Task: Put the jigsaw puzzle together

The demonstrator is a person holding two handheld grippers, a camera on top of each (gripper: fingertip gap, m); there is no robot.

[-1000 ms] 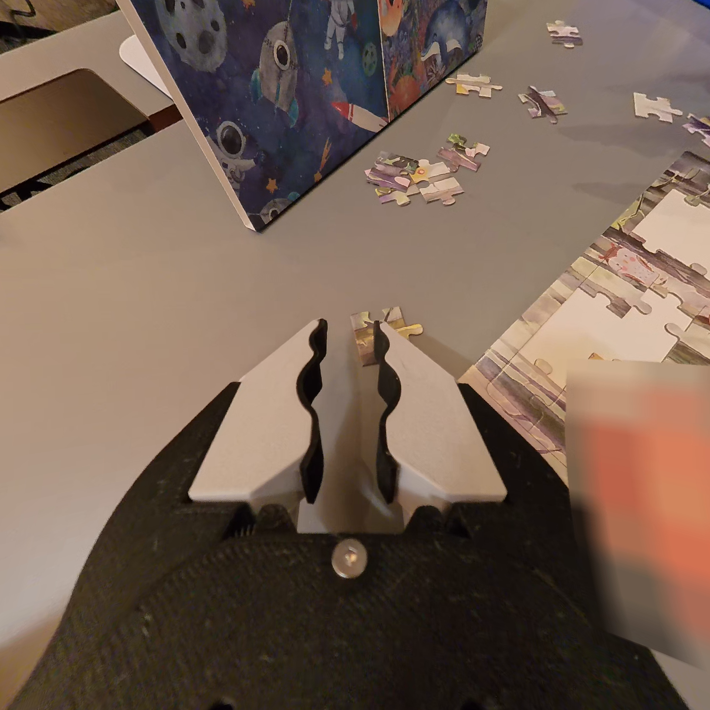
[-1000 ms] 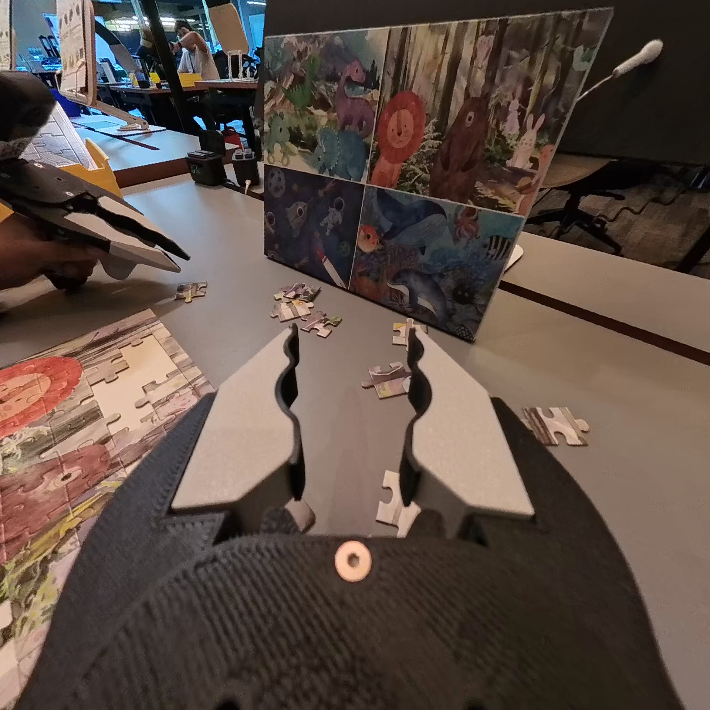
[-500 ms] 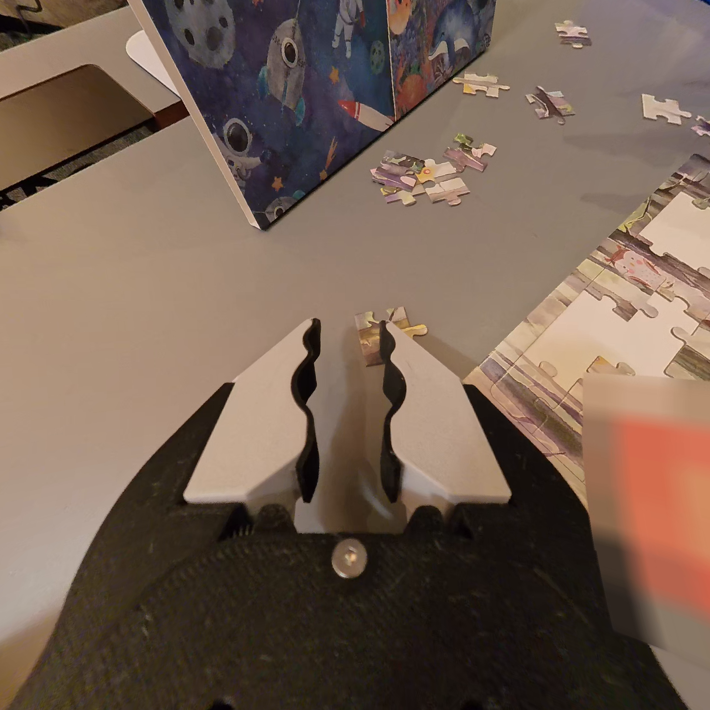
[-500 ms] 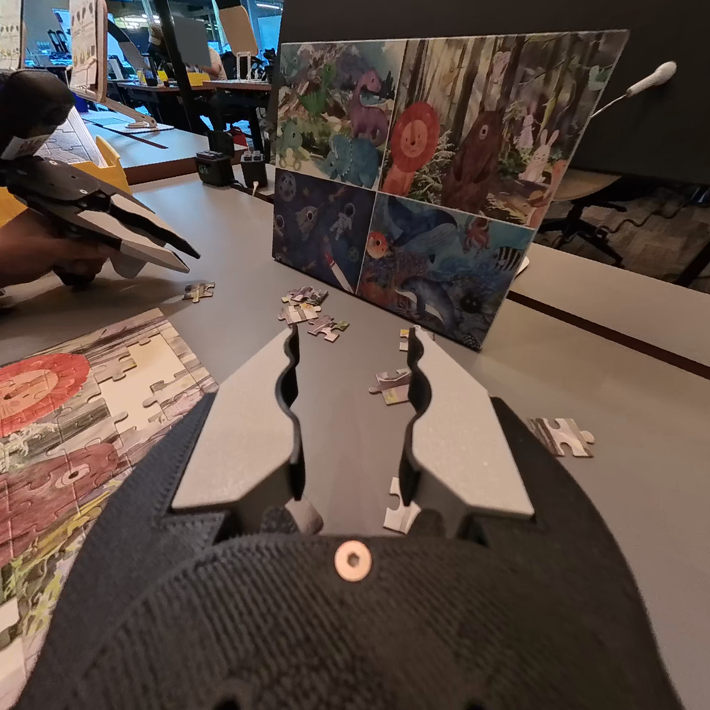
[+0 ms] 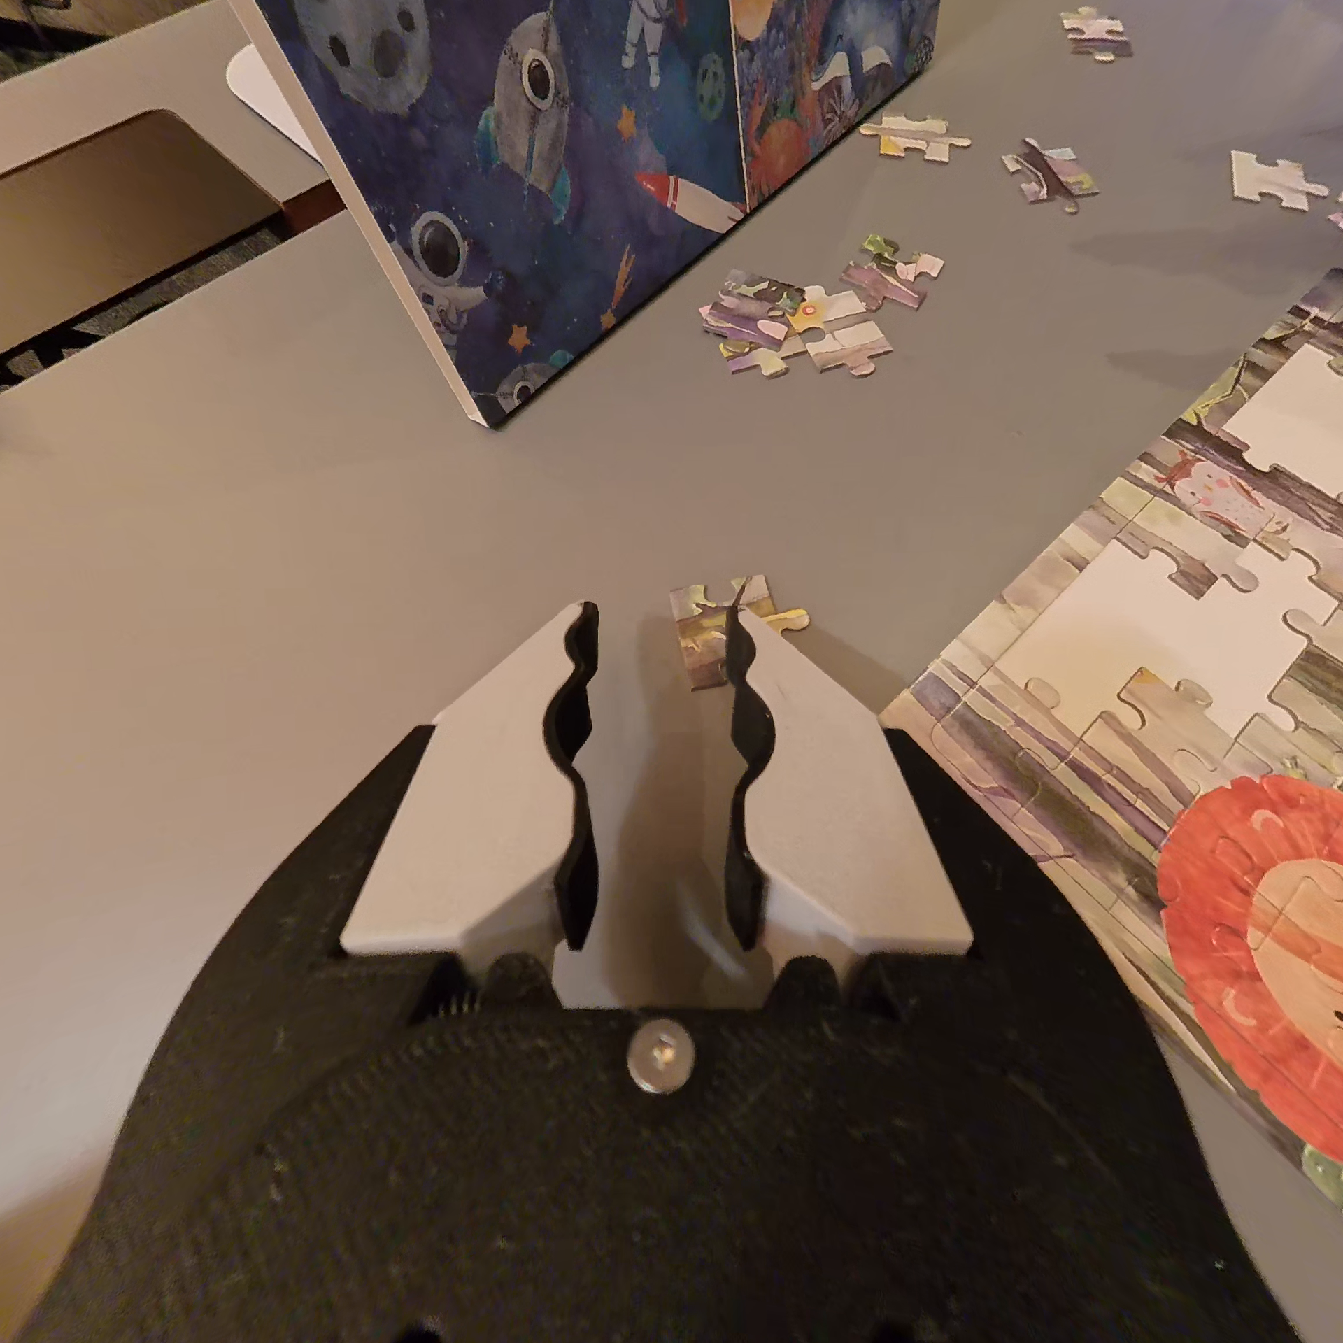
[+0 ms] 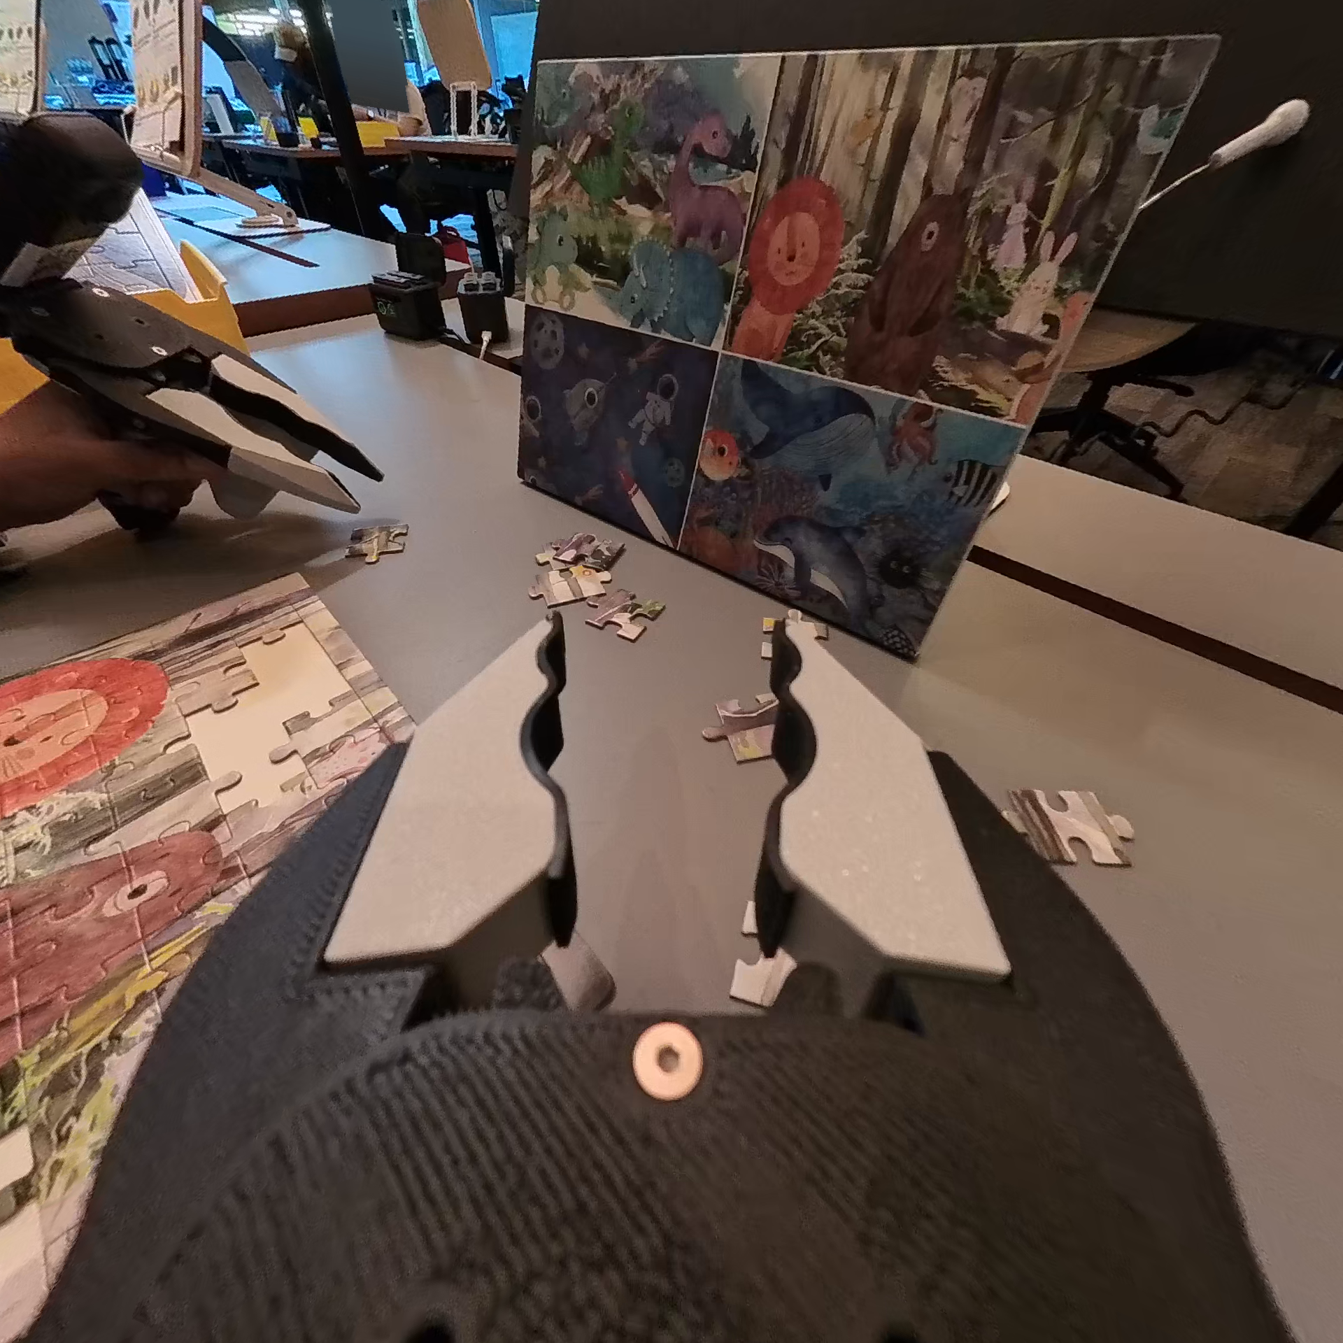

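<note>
**Both grippers apart over the grey table**

Left wrist view: my left gripper (image 5: 661, 618) hangs with its jaws apart, nothing between them. A lone puzzle piece (image 5: 701, 639) lies on the grey table (image 5: 291, 545) just beyond the right fingertip, left of the half-built lion puzzle (image 5: 1134, 727). A cluster of loose pieces (image 5: 807, 320) sits near the propped picture board (image 5: 581, 182).

Right wrist view: my right gripper (image 6: 665, 636) is also spread and empty. The lion puzzle (image 6: 145, 763) lies to its left; a striped piece (image 6: 1068, 825) lies to its right.
</note>
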